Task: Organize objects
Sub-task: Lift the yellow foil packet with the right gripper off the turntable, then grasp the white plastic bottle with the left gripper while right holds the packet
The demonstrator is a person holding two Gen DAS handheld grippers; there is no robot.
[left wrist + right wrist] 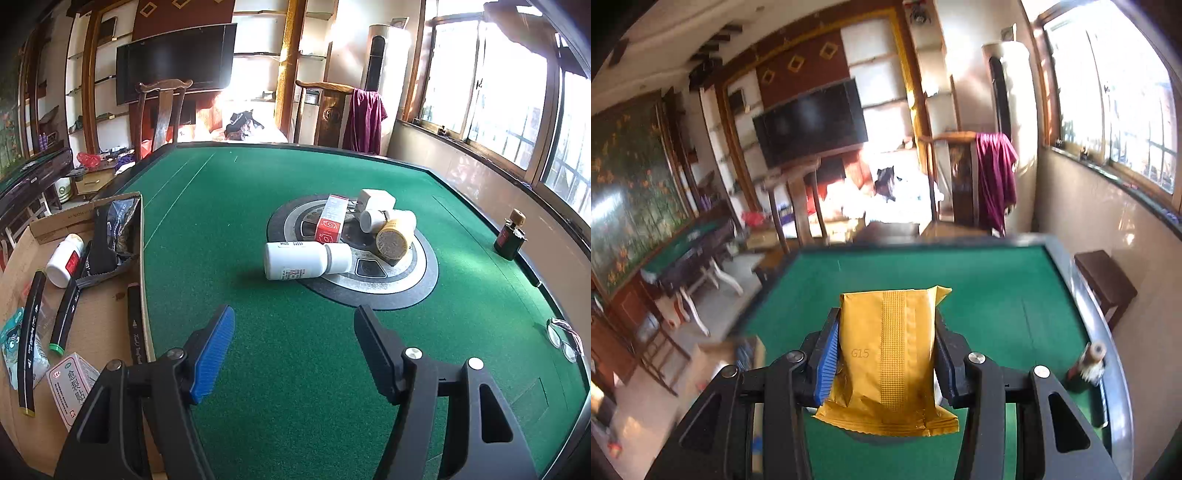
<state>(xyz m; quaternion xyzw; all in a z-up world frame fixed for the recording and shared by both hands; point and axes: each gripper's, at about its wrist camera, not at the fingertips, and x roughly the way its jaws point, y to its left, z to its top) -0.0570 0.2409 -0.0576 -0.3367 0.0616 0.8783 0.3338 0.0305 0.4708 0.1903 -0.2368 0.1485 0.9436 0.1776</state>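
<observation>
Right gripper point(886, 363): jaws clamped on a gold-yellow foil sachet point(886, 354), one pad on each long side. Sachet stands upright between the pads, crimped ends above and below, "G15" stamped on its face. It is held in the air above the green felt worktop point(990, 295), clear of the surface.

Left gripper point(295, 347): jaws apart, nothing between them, over the near part of the worktop.

Centre of worktop: round grey-and-black inset panel point(424, 269) carrying a small heap. White plastic bottle point(306, 261) lies on its side at the panel's near left rim. Red-and-white carton point(331, 219) leans behind it. Yellow-lidded jar point(393, 240) lies on its side to the right, touching a small white bottle point(373, 220); a white box point(376, 199) sits at the back of the heap.

Left edge: open brown cardboard box point(99, 325) holding black marker pens point(33, 336), a white bottle with red label point(64, 260), a dark foil bag point(118, 225) and a printed white carton point(72, 380).

Right edge: dark glass bottle with cork stopper point(511, 236); nearer along that edge, a pair of spectacles point(563, 338).
</observation>
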